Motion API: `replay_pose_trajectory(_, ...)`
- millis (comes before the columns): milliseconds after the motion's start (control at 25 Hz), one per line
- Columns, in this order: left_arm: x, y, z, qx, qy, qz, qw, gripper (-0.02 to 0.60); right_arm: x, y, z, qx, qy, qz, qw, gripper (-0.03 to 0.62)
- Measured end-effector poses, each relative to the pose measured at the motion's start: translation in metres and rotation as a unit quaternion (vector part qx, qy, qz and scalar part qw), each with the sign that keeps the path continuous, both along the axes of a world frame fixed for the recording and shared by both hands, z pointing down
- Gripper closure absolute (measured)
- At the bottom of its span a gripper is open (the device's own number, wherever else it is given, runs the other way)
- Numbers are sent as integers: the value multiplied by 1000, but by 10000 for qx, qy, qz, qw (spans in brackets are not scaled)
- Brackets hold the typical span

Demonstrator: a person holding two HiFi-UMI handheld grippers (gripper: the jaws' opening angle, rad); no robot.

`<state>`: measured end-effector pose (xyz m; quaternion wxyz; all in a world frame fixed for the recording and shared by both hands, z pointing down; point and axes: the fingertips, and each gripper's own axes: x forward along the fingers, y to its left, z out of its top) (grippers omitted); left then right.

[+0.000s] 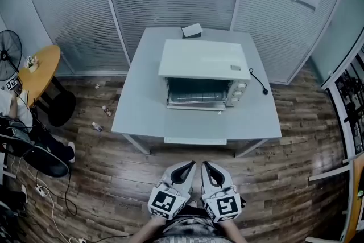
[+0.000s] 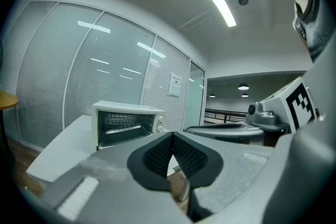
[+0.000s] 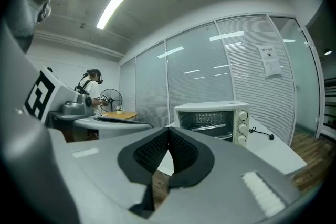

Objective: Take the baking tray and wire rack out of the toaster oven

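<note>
Glass-partitioned office, wood floor. A pale desk (image 1: 142,105) stands against the partition. The toaster oven (image 1: 203,60) sits mid-desk with its front toward the person, so the cavity can be reached straight on. The wire rack (image 1: 196,98) shows inside; I cannot tell the baking tray apart from it. The left gripper (image 1: 190,165) and right gripper (image 1: 206,165) are side by side over the floor, well short of the desk. The jaws of the 2 are together, nothing between. Bare desk lies before the oven. A cord (image 1: 259,81) trails at its right, and a small box (image 1: 192,30) sits behind.
</note>
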<state>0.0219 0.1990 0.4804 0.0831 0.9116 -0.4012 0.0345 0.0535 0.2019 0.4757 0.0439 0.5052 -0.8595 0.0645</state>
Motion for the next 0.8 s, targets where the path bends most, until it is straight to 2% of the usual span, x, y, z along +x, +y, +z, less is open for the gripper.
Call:
replay_pose_trajectory(280,-6,-71,8,14,-107,397,9992,578,-7,-71,3,-38,111,247,9996,592)
replay_pose_trajectory(520,-18,-118,5,-96,23,520,9986,578,-24,-119,5,-145,231,314,9991,591)
replay_pose_trajectory(800,-39,-154,5,137,-221,618,9977,578,-46,-164,8,-258,85,361,9990,591)
